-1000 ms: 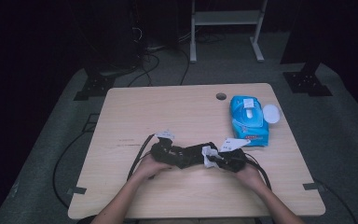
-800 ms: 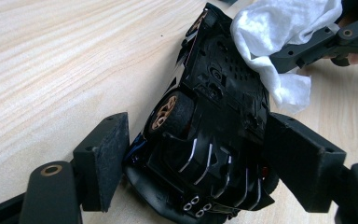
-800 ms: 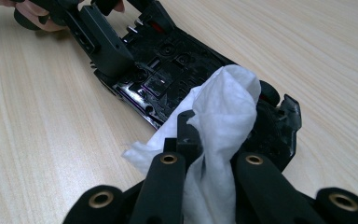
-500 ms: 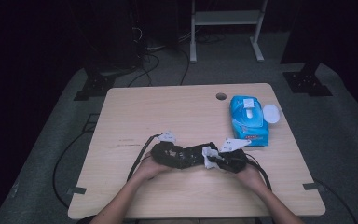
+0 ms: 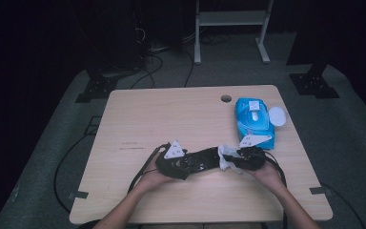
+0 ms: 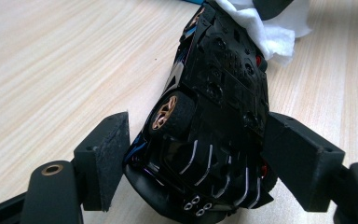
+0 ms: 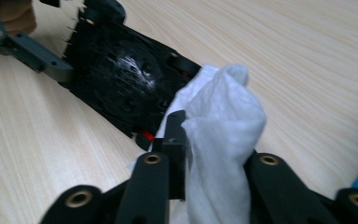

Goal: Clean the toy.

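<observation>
No text, label, brand, number or sign can be read anywhere; print on the blue pack (image 5: 254,119) at the table's (image 5: 171,114) far right is too small to be made out.

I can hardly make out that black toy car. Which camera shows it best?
The left gripper view: the car is close, underside up, between the left tongs. The right gripper view shows its underside behind a wipe. The high view shows a small dark shape.

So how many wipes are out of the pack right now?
1. A single white wipe is pinched in the right gripper and pressed on the toy car held by the left gripper. More may be inside the blue pack.
</observation>
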Demonstrator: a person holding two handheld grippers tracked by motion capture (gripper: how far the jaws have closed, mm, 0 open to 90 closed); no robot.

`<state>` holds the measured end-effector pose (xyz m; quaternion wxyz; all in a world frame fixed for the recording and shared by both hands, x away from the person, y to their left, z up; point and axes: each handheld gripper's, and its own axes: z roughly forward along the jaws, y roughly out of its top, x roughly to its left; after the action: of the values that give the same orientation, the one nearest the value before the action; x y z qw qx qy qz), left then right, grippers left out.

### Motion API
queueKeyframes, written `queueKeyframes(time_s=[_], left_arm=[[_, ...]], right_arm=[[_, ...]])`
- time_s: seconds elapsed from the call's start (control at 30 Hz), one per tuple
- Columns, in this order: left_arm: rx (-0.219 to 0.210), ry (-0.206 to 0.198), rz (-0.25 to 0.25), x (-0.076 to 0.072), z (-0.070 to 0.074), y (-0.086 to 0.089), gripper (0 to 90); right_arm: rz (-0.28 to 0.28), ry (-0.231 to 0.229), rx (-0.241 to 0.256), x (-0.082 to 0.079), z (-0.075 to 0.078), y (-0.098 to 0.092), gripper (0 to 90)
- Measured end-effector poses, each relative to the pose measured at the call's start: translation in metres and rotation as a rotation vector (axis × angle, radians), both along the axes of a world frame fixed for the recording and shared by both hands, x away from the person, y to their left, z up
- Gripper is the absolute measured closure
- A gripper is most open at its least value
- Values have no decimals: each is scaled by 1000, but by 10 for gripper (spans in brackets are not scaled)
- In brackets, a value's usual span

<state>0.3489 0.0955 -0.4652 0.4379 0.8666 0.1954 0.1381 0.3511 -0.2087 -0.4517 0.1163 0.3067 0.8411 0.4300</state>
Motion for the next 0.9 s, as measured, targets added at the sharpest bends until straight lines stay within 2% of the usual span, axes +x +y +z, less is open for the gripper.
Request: queueKeyframes(time_s=[0.17,0.27,0.43,0.57,0.6,0.67,0.77,0.83,0.9], left_arm=[[13,-40,-5,-5,0,-2,239],[25,-71,-13,-7,0,-2,239],[39,-111,-26,-11,0,-4,239],[56,-133,-35,-12,0,-3,240],[52,-133,-33,-13,0,-4,239],[56,-144,-33,-14,0,-3,239],[47,-136,-37,-13,0,-2,240],[24,-105,-35,-11,2,1,248],[-12,-56,-20,-5,3,6,261]], right_arm=[[8,58,28,11,-2,-5,592],[36,94,39,19,-4,-6,536],[112,181,66,33,-10,-1,508],[166,217,113,39,-16,4,511],[177,225,120,39,-17,5,539],[188,208,114,36,-16,7,562],[196,188,96,34,-15,7,571],[194,183,95,32,-15,7,579],[211,159,87,30,-14,7,614]])
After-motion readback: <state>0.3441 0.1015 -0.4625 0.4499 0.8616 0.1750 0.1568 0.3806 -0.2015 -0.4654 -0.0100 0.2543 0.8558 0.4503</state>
